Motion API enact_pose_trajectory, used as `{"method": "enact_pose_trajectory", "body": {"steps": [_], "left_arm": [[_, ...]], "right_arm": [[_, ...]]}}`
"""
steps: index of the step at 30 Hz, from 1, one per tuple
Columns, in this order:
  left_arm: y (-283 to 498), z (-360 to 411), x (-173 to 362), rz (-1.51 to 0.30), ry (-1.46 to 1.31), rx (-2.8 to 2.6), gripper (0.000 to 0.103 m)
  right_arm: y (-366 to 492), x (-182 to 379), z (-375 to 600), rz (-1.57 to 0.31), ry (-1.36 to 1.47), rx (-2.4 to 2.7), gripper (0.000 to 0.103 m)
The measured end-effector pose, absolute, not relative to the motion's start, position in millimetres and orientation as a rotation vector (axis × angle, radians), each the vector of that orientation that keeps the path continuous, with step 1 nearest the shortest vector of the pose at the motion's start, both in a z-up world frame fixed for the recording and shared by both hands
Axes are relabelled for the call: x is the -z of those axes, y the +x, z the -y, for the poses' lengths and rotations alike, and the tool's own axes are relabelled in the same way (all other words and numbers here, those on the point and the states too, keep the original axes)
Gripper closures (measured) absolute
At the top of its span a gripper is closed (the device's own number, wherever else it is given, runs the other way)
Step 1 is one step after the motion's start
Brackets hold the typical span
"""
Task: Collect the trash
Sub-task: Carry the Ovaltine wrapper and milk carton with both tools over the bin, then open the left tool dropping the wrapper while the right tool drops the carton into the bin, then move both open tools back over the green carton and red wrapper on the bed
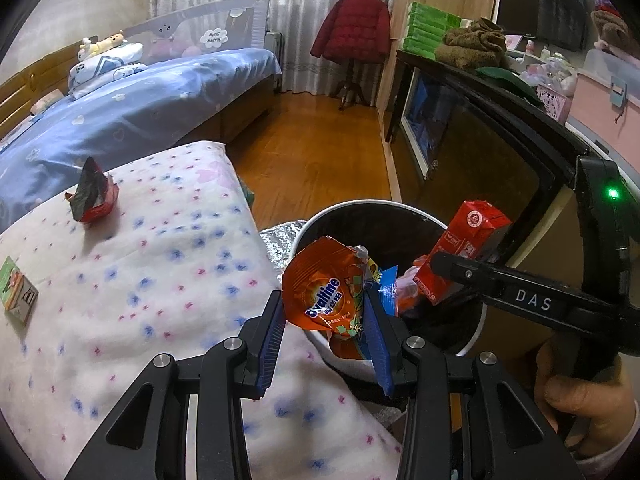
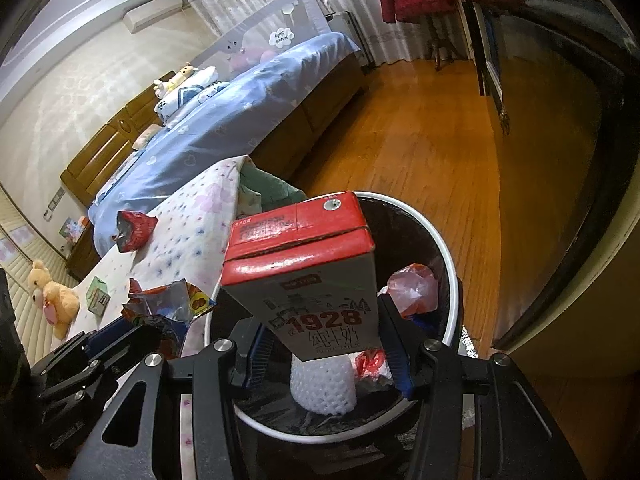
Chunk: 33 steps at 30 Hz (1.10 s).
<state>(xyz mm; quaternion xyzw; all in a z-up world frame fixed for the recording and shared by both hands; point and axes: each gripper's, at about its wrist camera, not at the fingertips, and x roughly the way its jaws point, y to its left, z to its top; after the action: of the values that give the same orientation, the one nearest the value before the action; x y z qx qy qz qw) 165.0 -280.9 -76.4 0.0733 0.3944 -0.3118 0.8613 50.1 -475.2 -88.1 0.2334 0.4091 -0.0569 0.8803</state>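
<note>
The orange Ovaltine wrapper (image 1: 326, 300) was pinched between the blue pads of the left gripper (image 1: 326, 328), held above the near rim of the white-rimmed trash bin (image 1: 400, 204) (its black liner already held crumpled wrappers and a white foam net). The red and white milk carton (image 2: 308, 280) was clamped by its sides in the right gripper (image 2: 326, 344), tilted, directly over the mouth of the bin. From the left wrist view the carton showed at the right, above the far side of the bin, with a hand (image 1: 580, 396) around the right gripper's handle.

Beside the bin lay a white blanket with pink and blue dots (image 1: 140, 280). On it a crumpled red wrapper (image 1: 92, 194) stood well apart from the bin, and a small green box (image 1: 18, 290) lay near the blanket's left edge. Beyond were a bed with a blue cover (image 1: 160, 100), a wooden floor (image 1: 320, 140) and a red jacket (image 1: 354, 24) on a coat stand.
</note>
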Motion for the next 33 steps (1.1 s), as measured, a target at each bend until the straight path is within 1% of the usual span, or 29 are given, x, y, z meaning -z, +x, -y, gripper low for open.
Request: {"method": "enact_pose_trajectory", "body": {"steps": [17,20,22,23,25,33], "left_arm": [[173.6,304.1,85.1,-0.863,0.181,0.669,0.065],[172.8,305.4,85.2,-0.863,0.183,0.673,0.06],[171.7,305.5,84.7,-0.864,0.187,0.671,0.053],[171.5,304.9,84.6,-0.864,0.188,0.671,0.052],[170.4,303.5,84.3,-0.865,0.188,0.669,0.045],[163.0,289.2,83.2,-0.867,0.167,0.666,0.044]], "right_arm": [[59.2,98.1,488.4,-0.877,0.503,0.134,0.053],[59.9,99.4,489.9,-0.88,0.512,0.133,0.052],[59.6,100.4,491.6,-0.881,0.523,0.131,0.051],[60.3,100.8,492.0,-0.883,0.53,0.131,0.051],[59.9,101.3,493.6,-0.883,0.541,0.132,0.049],[56.4,96.3,490.7,-0.87,0.543,0.135,0.049]]}}
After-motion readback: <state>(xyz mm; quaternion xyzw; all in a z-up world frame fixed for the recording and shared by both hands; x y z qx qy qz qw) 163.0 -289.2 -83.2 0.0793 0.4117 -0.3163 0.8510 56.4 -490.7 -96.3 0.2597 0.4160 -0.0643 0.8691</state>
